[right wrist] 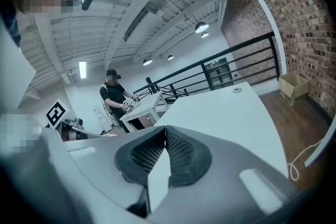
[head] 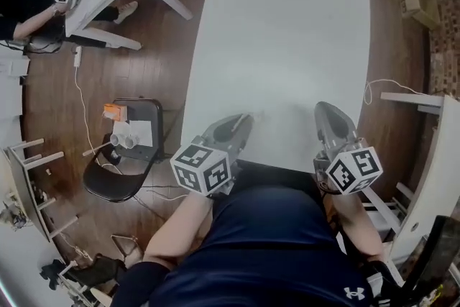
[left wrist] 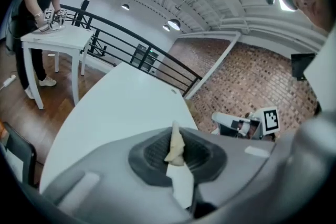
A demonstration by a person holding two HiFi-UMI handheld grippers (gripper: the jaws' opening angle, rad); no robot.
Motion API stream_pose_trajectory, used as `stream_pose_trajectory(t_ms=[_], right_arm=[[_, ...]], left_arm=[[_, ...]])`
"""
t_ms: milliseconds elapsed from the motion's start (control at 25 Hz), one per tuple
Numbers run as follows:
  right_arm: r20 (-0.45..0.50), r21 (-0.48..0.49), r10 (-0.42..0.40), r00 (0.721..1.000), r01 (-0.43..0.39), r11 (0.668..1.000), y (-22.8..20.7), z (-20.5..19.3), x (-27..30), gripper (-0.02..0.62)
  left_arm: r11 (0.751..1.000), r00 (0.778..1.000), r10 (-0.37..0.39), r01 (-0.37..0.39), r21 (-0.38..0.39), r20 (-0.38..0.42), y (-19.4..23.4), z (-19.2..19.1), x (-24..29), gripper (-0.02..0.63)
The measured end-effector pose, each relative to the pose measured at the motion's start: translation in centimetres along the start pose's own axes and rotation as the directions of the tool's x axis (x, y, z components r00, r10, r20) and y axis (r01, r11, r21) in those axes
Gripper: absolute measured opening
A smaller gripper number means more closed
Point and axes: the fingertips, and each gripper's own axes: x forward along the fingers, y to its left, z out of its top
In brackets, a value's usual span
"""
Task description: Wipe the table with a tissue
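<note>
Table (head: 287, 47), wood floor (head: 158, 54), brick wall (left wrist: 252, 76) — tissue (left wrist: 175, 150) in left claw (left wrist: 176, 140).

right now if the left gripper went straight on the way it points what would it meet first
The left gripper, shut on a tissue, points along the white table. The way looks free to its far edge; if tilted down slightly, it meets the table first.

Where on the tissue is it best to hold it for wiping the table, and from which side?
Probably at one edge, from above. The left gripper is shut on the tissue across its crumpled body, and only a small tip shows past the jaws. A hold nearer the edge would likely leave more tissue free to meet the table.
</note>
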Motion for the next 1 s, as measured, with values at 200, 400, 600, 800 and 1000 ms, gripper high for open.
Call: stream_pose_trajectory(t_ms=[200,400,600,800,1000], right_arm=[[0.050,-0.070,0.015,0.999,-0.011,0.997,3.0,1.2,-0.8,0.011],[0.079,-0.134,0.047,0.996,-0.036,0.990,5.7,1.8,-1.4,0.011],[0.132,-0.183,0.057,0.990,-0.032,0.983,6.7,3.9,-2.4,0.011],[0.171,-0.232,0.087,0.981,-0.046,0.972,7.8,5.1,-3.1,0.011],[0.177,-0.264,0.110,0.978,-0.060,0.963,8.3,5.5,-3.1,0.011]], left_arm=[[0.999,0.997,-0.051,0.050,0.003,0.052,-2.0,1.0,-2.0,0.021],[0.995,0.991,-0.094,0.091,0.042,0.095,-3.6,2.0,-3.0,0.021],[0.988,0.986,-0.090,0.071,0.135,0.138,-4.7,3.6,-3.6,0.021],[0.982,0.978,-0.104,0.072,0.176,0.179,-5.5,5.0,-4.0,0.021],[0.981,0.975,-0.118,0.086,0.171,0.189,-5.8,5.3,-3.9,0.021]])
